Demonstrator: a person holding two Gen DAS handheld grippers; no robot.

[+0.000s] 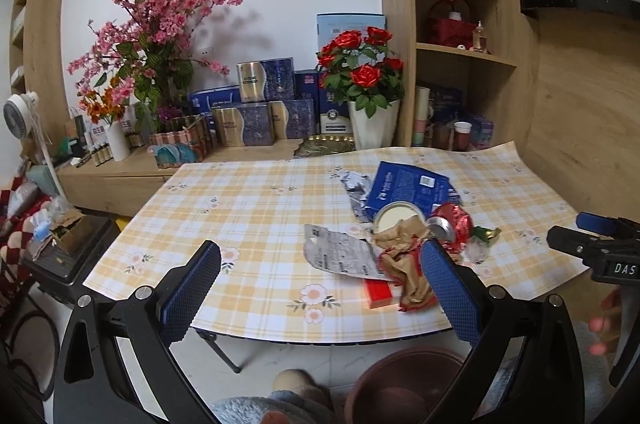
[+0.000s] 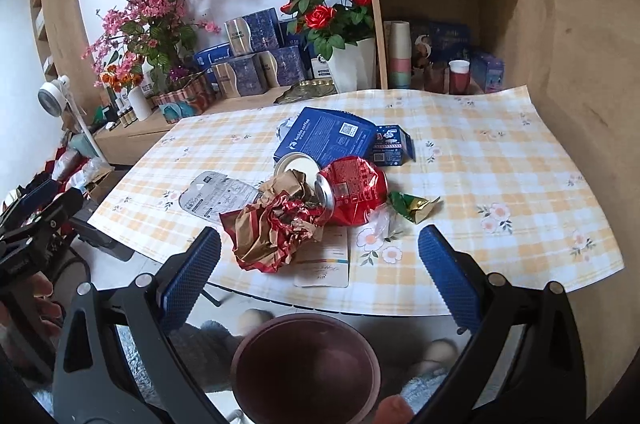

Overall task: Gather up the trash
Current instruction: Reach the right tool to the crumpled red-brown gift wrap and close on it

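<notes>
A pile of trash lies on the checked tablecloth [image 2: 500,160]: crumpled brown-and-red wrapper [image 2: 276,228], crushed red can [image 2: 352,190], blue coffee box [image 2: 326,136], grey blister card [image 2: 218,198], green-gold wrapper [image 2: 412,206], round lid [image 2: 296,164] and a paper card [image 2: 324,260]. A dark red bin [image 2: 306,368] stands on the floor below the table's near edge. My right gripper [image 2: 320,272] is open and empty, just before the pile. My left gripper [image 1: 320,288] is open and empty, near the table edge, left of the wrapper [image 1: 408,264].
Flower vases, blue gift boxes [image 1: 256,104] and a shelf unit [image 1: 460,56] line the back wall. A small fan [image 1: 20,116] and a cluttered side table [image 1: 60,244] stand at the left. Slippered feet [image 2: 256,320] are under the table.
</notes>
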